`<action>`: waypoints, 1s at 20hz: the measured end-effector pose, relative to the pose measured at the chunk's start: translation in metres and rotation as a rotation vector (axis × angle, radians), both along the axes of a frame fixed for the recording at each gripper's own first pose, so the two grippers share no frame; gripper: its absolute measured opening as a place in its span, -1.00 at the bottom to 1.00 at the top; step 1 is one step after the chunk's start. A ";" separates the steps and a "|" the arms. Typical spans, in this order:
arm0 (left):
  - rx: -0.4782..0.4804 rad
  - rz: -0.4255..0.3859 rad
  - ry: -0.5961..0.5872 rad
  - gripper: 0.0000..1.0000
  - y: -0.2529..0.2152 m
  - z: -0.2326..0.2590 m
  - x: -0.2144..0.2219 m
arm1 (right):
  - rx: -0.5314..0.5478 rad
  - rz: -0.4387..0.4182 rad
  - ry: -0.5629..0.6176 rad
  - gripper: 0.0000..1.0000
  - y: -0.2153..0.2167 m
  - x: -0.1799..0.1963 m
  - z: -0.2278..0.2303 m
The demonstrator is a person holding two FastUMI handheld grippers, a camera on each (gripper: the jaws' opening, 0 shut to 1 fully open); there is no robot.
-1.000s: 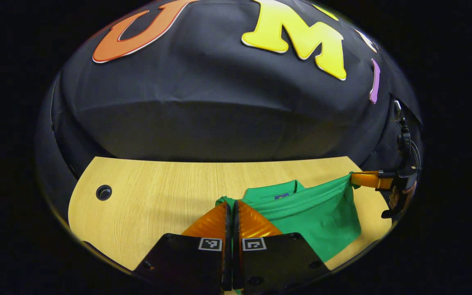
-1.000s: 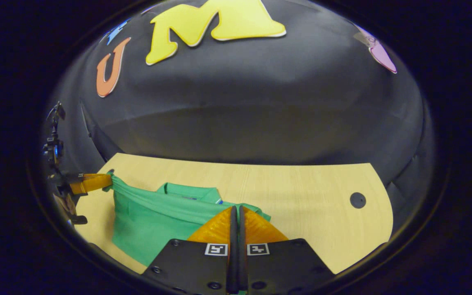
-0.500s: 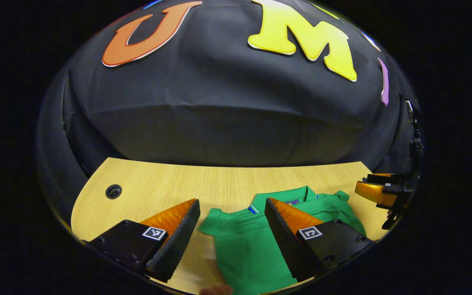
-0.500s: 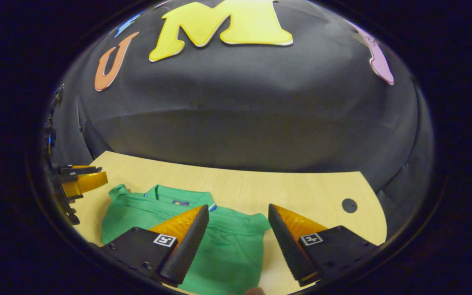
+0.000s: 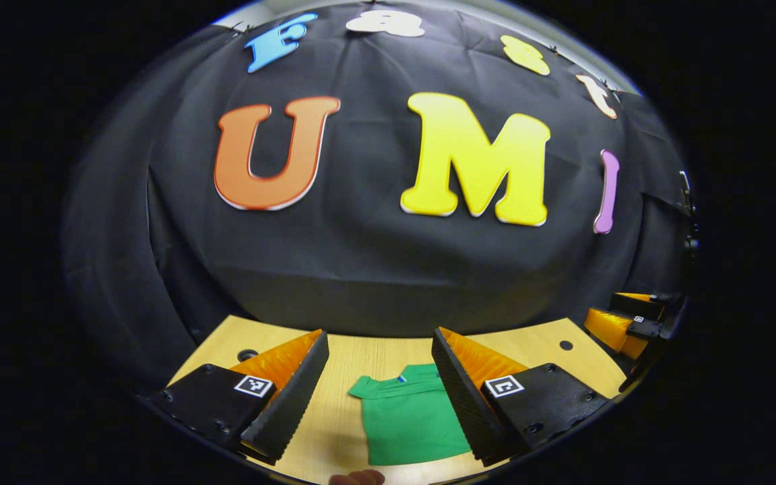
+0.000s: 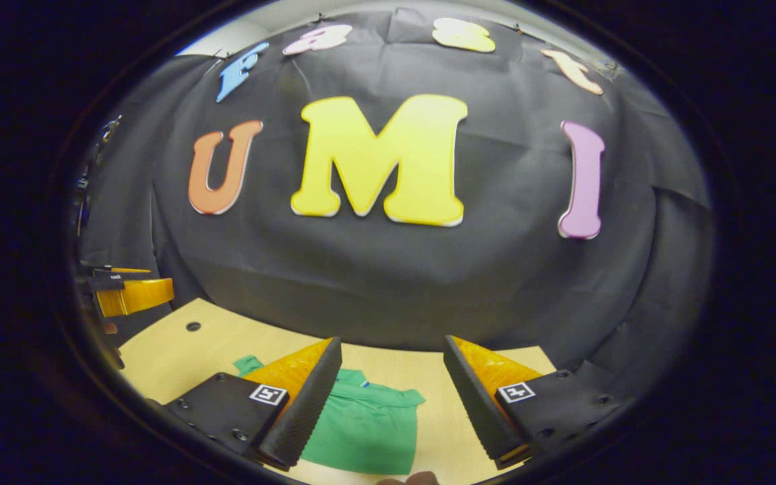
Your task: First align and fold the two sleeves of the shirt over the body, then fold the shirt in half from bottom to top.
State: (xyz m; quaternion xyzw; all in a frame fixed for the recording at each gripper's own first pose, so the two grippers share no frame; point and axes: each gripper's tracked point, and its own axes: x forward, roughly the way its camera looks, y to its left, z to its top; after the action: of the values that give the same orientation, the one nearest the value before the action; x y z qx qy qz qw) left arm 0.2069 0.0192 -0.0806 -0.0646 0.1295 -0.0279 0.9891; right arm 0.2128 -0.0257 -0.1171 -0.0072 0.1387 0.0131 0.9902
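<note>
A green shirt point(image 5: 408, 424) lies folded into a compact rectangle on the wooden table point(image 5: 341, 350), collar toward the far side. My left gripper point(image 5: 378, 337) is open above and behind it, with nothing between its fingers. In the right gripper view the folded shirt point(image 6: 364, 428) lies low between the fingers, and my right gripper point(image 6: 391, 343) is open and holds nothing. The right gripper point(image 5: 620, 323) shows at the right edge of the left gripper view. The left gripper point(image 6: 135, 293) shows at the left edge of the right gripper view.
The table point(image 6: 159, 350) has a round cable hole point(image 5: 248, 354) near its far left corner and another hole point(image 5: 566, 345) at the far right. The black cloth wall point(image 5: 388, 256) rises right behind the table. A fingertip point(image 5: 356, 478) shows at the bottom edge.
One second ago both grippers were shut on the shirt's edge, held up over the collar. They opened and let it drop, then both rose and pulled back, so the shirt looks smaller.
</note>
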 end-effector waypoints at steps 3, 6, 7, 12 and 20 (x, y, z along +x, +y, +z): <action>-0.021 0.029 -0.046 0.97 -0.004 0.040 -0.051 | 0.001 -0.031 -0.103 0.86 0.003 -0.054 0.049; -0.005 0.064 -0.097 0.96 -0.005 0.067 -0.103 | 0.018 -0.022 -0.133 0.86 0.015 -0.110 0.071; 0.004 0.079 -0.111 0.96 -0.006 0.074 -0.119 | 0.024 -0.024 -0.130 0.86 0.018 -0.127 0.072; 0.056 0.085 -0.232 1.00 -0.014 0.100 -0.185 | 0.025 -0.035 -0.118 0.86 0.023 -0.188 0.073; 0.046 0.036 -0.205 0.96 -0.031 0.087 -0.208 | 0.017 -0.062 -0.145 0.86 0.021 -0.212 0.083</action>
State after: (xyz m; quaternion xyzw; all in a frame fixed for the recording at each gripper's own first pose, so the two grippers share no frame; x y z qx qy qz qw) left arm -0.0015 -0.0119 0.0067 -0.0413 0.0271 -0.0137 0.9987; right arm 0.0009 -0.0052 -0.0337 0.0048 0.0669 -0.0170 0.9976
